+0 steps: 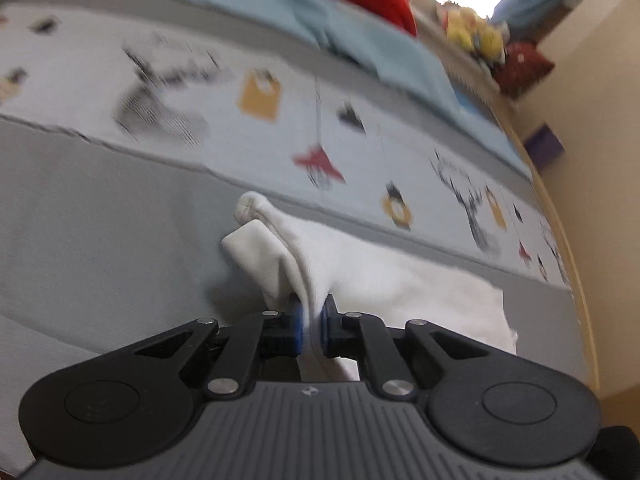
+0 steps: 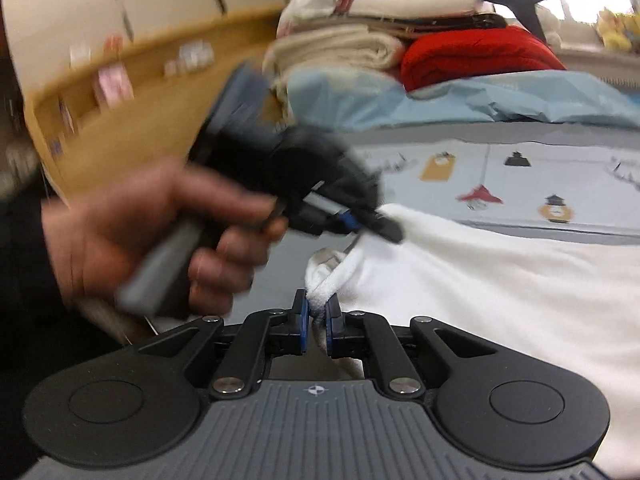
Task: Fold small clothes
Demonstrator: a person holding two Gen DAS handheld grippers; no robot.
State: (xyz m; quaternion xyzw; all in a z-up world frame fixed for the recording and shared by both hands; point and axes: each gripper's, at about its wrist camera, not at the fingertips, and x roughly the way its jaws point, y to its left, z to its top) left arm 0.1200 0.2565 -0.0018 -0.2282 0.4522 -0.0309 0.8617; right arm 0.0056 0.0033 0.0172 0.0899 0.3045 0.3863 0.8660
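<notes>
A white garment [image 1: 392, 280] lies on the bed, spread to the right. My left gripper [image 1: 313, 316] is shut on a bunched edge of it, with a folded white flap [image 1: 260, 256] sticking up ahead of the fingers. In the right wrist view the same white garment [image 2: 500, 300] covers the right side. My right gripper [image 2: 316, 312] is shut on a rolled corner of it. The left gripper [image 2: 360, 224], held by a hand [image 2: 160, 232], pinches the cloth just beyond my right one.
The bed has a grey sheet [image 1: 100, 220] and a pale printed cover [image 1: 280, 120]. A light blue blanket [image 2: 440, 96], a red cushion [image 2: 472, 56] and stacked folded cloths [image 2: 344, 48] lie at the back. A wooden headboard shelf [image 2: 120, 92] runs at the left.
</notes>
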